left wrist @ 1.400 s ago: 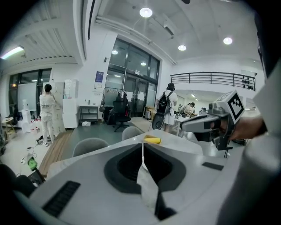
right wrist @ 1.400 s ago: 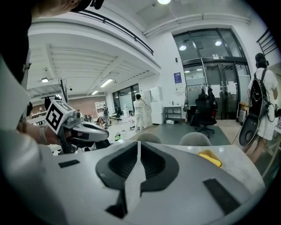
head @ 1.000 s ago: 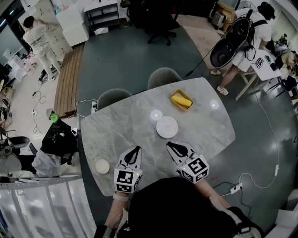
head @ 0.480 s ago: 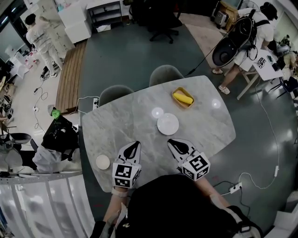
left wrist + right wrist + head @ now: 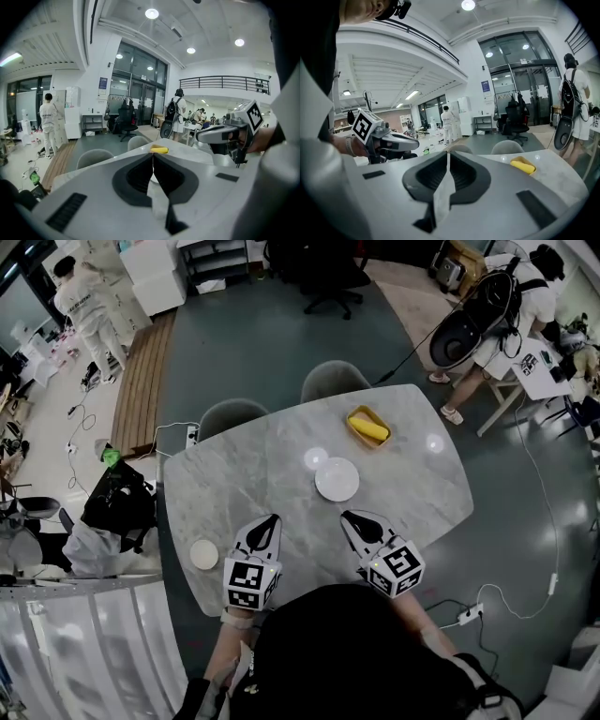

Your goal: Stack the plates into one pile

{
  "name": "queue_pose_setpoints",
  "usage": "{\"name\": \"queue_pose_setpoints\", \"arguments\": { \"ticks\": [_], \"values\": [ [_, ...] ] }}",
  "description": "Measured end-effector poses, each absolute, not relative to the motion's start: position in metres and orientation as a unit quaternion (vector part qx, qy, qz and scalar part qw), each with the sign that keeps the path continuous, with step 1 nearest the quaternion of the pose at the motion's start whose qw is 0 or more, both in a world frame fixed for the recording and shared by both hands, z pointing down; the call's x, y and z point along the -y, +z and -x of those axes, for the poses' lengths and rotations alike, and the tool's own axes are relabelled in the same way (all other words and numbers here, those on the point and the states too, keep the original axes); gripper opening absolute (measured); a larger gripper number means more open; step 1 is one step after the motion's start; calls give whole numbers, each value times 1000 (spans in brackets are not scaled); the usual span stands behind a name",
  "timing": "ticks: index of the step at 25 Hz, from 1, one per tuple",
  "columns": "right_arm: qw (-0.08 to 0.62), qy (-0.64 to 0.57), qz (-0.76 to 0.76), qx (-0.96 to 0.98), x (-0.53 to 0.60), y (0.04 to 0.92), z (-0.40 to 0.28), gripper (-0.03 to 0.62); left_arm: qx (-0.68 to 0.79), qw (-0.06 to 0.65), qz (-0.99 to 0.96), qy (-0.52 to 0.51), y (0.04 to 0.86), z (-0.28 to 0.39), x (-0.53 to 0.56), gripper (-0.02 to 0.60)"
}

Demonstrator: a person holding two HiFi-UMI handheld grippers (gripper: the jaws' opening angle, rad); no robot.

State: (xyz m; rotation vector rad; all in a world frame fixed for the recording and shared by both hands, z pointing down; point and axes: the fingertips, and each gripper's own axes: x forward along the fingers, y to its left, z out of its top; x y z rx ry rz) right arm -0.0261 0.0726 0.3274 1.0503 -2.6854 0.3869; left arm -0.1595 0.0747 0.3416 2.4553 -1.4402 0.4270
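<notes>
Left claw [image 5: 271, 521] and right claw [image 5: 348, 517] both pressed together, empty, over the counter [image 5: 422, 493]. Big plate [image 5: 337, 479] lies just ahead of the right claw, small plate [image 5: 204, 554] beside the left claw.

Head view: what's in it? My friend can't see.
The left gripper and right gripper, both shut, hover over the near edge of a marble table. A white plate sits mid-table, a smaller plate by the left corner, a yellow dish beyond.
</notes>
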Motion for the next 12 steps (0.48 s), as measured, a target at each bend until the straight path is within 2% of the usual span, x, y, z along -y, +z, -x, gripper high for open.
{"name": "queue_pose_setpoints", "arguments": {
  "ticks": [12],
  "values": [
    [115,145,-364,913,-82,329,28,33,491,142,-844,164,354,166,-85,9]
  ]
}}
